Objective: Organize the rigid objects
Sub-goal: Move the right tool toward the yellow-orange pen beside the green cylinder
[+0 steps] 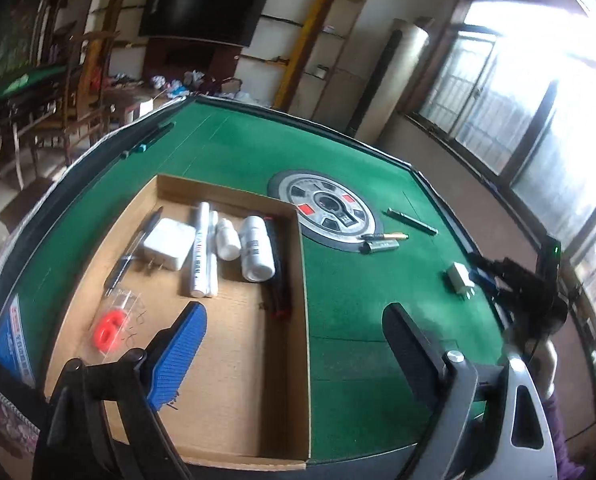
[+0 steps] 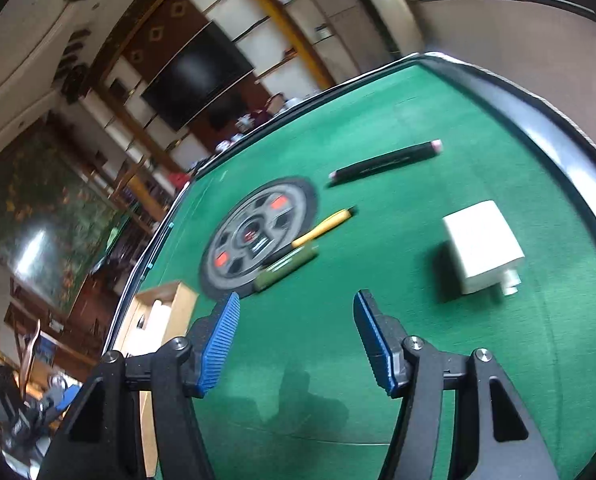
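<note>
A brown cardboard box (image 1: pixel 234 344) is sitting on the green table (image 1: pixel 226 148), and it is holding lots of things. A white charger block (image 1: pixel 166 243) is lying in it, with a dark pen (image 1: pixel 132 254) just beside it on the left. Next to the charger a white marker (image 1: pixel 199 250) is lying, then a small white bottle (image 1: pixel 227 239) and a bigger white bottle (image 1: pixel 257 253). A black thing (image 1: pixel 279 276) is lying along the box wall; it may be a brush, but it is hard to tell. An orange ring (image 1: pixel 108 330) is sitting near the front in a clear bag.

The left gripper (image 1: pixel 294 344) is hanging over the box edge with its fingers wide and nothing between them.

Out on the table, a small white plug (image 2: pixel 483 253) is waiting, well apart from the box. A black marker (image 2: pixel 386 162), a yellow pen (image 2: pixel 324 227) and a green tube (image 2: pixel 286 266) are lying near the round wheel picture (image 2: pixel 258 236). The right gripper (image 2: pixel 296 340) is hovering over the table, half open and empty.
</note>
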Motion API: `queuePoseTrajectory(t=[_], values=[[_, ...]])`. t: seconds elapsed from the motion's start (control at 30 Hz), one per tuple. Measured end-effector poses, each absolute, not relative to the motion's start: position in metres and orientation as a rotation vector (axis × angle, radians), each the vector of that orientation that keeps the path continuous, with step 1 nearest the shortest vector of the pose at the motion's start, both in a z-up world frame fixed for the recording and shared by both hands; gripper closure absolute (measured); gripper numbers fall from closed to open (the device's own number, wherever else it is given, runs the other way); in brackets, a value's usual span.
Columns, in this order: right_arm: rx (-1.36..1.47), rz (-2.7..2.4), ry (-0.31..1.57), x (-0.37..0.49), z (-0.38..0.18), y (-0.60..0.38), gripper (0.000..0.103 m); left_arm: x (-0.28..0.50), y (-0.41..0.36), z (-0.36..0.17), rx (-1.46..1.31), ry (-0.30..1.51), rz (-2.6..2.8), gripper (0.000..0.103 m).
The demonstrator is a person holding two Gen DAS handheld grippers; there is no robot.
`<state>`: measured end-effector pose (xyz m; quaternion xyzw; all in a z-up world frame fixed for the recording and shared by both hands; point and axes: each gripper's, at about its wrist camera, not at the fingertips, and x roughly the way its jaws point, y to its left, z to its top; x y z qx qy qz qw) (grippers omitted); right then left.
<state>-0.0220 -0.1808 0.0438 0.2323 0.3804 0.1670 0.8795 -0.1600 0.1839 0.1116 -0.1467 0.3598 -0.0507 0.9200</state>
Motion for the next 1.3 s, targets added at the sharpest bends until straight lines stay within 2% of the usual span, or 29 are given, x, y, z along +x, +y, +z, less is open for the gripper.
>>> queuePoseTrajectory(t=[0.2, 0.43, 0.77, 1.03, 1.17, 1.3], values=[[0.508, 0.258, 0.776, -0.022, 0.045, -0.218, 0.041, -0.157, 0.122, 0.100, -0.189, 0.801, -0.239, 0.010], [0.360, 0.180, 0.823, 0.015, 0.047, -0.211, 0.041, -0.159, 0.091, 0.083, -0.187, 0.853, -0.327, 0.010], [0.111, 0.057, 0.910, 0.136, 0.045, -0.160, 0.041, -0.155, 0.089, 0.079, -0.233, 0.882, -0.394, 0.010], [0.108, -0.069, 1.034, 0.239, 0.019, -0.149, 0.041, -0.140, 0.091, 0.070, -0.229, 0.901, -0.427, 0.010], [0.088, -0.070, 1.131, 0.258, -0.004, -0.142, 0.042, -0.134, 0.095, 0.066, -0.243, 0.911, -0.430, 0.010], [0.047, 0.014, 1.163, 0.237, -0.011, -0.124, 0.040, -0.128, 0.097, 0.061, -0.265, 0.918, -0.430, 0.010]])
